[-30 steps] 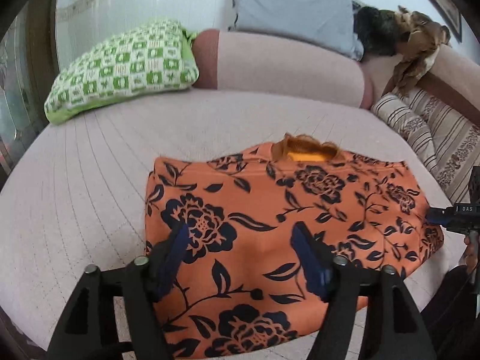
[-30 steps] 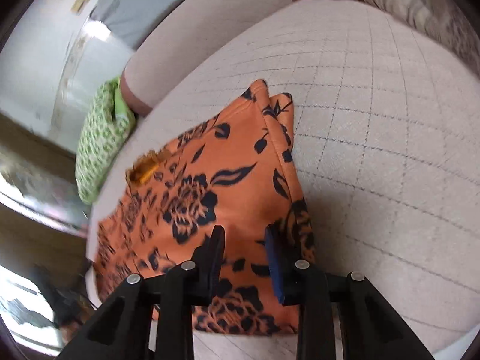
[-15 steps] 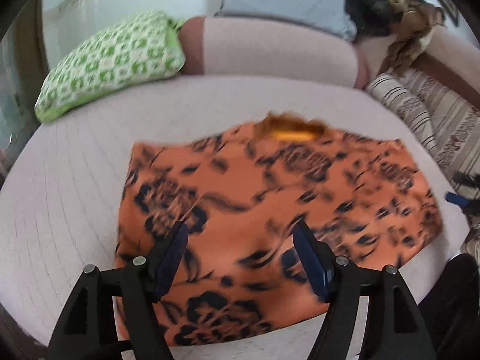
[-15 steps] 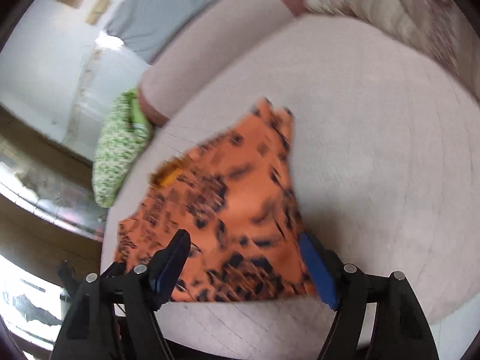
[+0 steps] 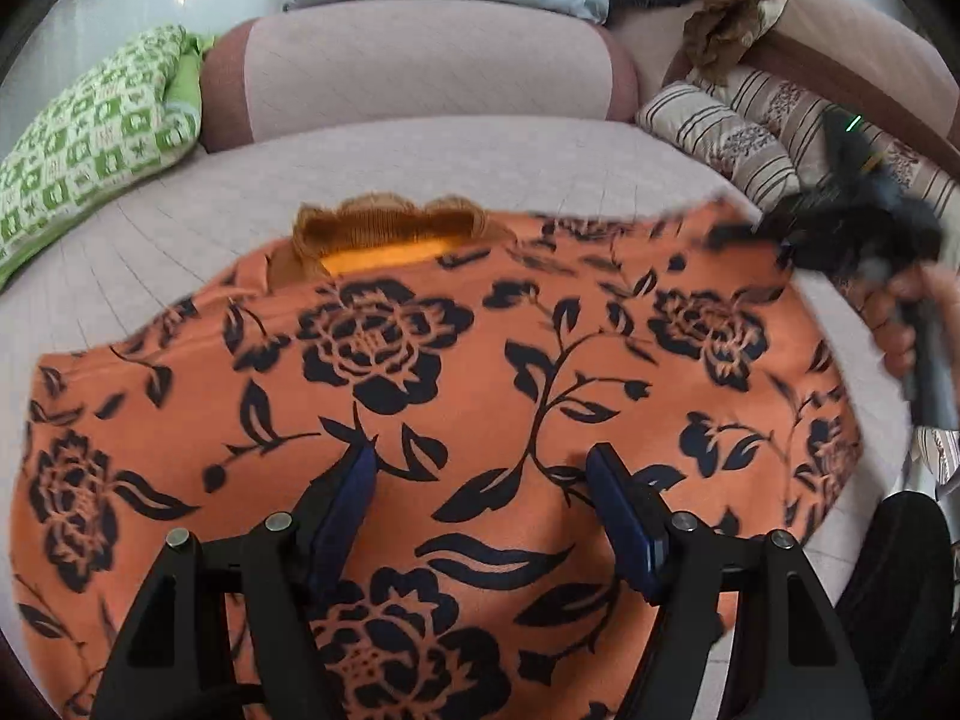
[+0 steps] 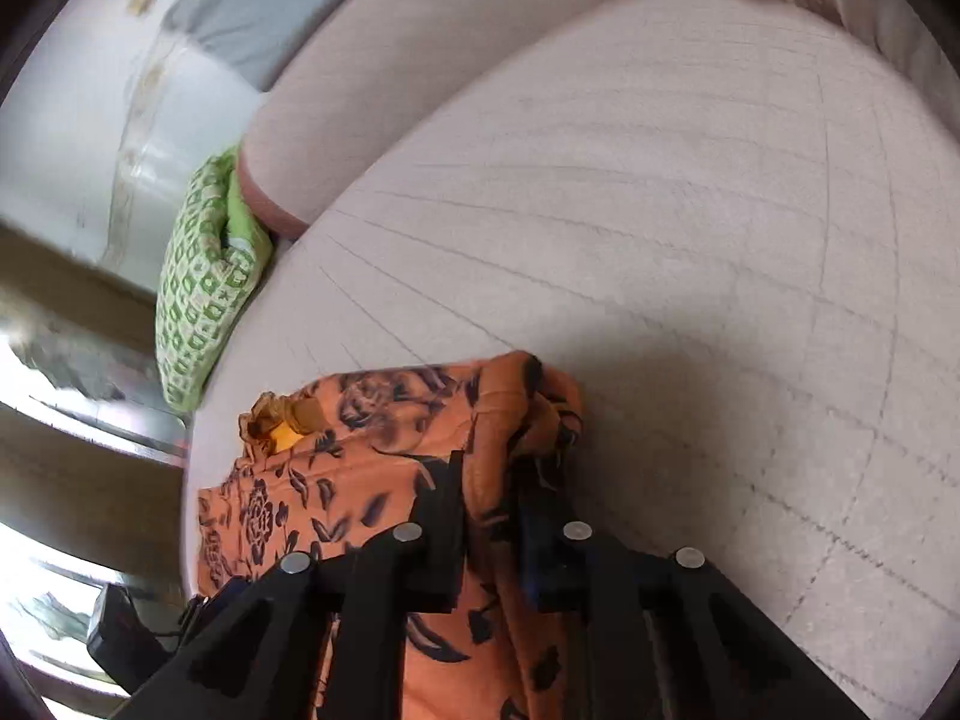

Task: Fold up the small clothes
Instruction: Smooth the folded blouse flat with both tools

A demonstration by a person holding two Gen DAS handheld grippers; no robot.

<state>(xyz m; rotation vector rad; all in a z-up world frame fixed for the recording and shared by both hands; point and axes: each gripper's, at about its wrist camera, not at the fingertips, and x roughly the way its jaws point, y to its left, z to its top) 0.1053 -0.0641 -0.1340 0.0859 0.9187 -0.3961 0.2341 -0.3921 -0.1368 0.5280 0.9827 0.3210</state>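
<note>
A home living room: padded sofa (image 5: 420, 78) with a green checked cushion (image 5: 90, 126) (striped ones too).

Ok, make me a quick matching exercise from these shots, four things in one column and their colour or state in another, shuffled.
Things:
1. left gripper
2. right gripper
3. pillow
4. garment

States:
A. green and white checks
B. orange with dark flowers
C. shut on cloth
D. open above the cloth

Pairs: 1-D, 2-C, 3-A, 4-B
</note>
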